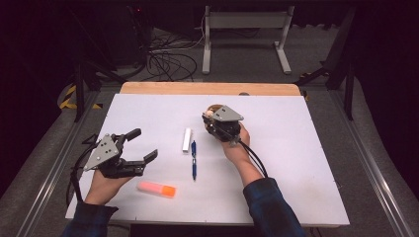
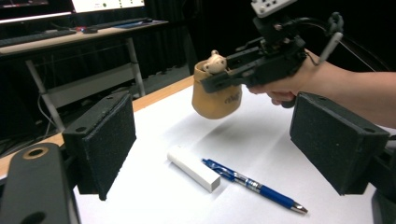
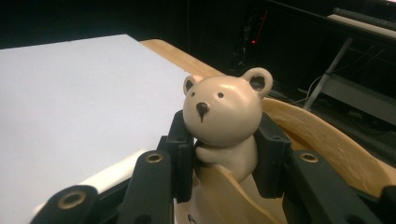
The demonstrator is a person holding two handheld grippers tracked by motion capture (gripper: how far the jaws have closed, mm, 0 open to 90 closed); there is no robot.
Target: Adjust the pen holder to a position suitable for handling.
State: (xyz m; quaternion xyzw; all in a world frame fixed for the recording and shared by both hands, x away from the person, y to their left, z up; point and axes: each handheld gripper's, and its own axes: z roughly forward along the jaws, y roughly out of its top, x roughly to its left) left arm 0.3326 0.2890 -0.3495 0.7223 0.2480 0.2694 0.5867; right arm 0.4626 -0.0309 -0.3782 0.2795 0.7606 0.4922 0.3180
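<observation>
Tan: 1 cup (image 2: pixel 215 95), bear-topped, clamped by right gripper (image 3: pixel 224 158); left gripper (image 1: pixel 143 146) gapes empty; 1 pen (image 1: pixel 193 159).

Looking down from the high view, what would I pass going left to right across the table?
Left gripper → orange highlighter → white eraser → blue pen → right gripper, clamped on the tan bear cup.

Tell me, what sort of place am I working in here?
Likely a lab recording station: a white table with black curtains behind, loose cables on the carpet, and a desk with keyboard nearby.
</observation>
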